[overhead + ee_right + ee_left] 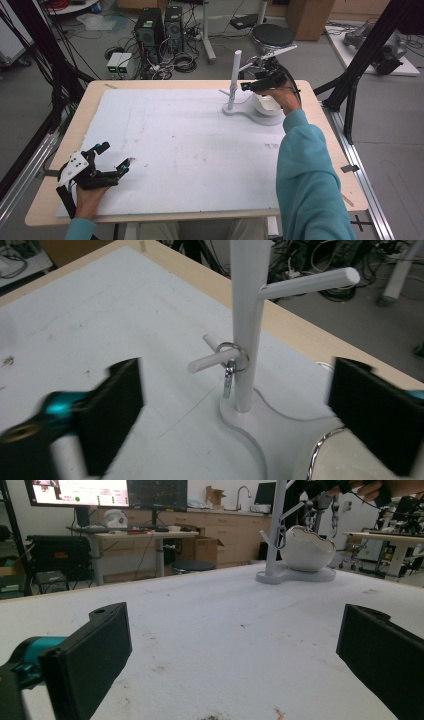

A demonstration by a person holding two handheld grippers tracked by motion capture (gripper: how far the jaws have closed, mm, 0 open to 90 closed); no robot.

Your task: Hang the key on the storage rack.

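A white peg stand (234,75) rises from a flat base at the table's far right, with a white bowl (265,106) on the same base. In the right gripper view a metal key ring (232,356) with a small clasp hangs on the stand's (247,315) lower peg. My right gripper (255,82) hovers above the bowl, close to the post; its jaws stand wide apart and empty (240,415). A second metal ring (320,450) lies at the bowl's rim. My left gripper (116,155) rests open near the front left corner, empty (235,655), far from the stand (272,530).
A white foam sheet (190,150) covers the wooden table (320,130), with a few dark specks near its middle. Black frame posts (365,55) stand at the right. Computers and cables lie on the floor behind the table.
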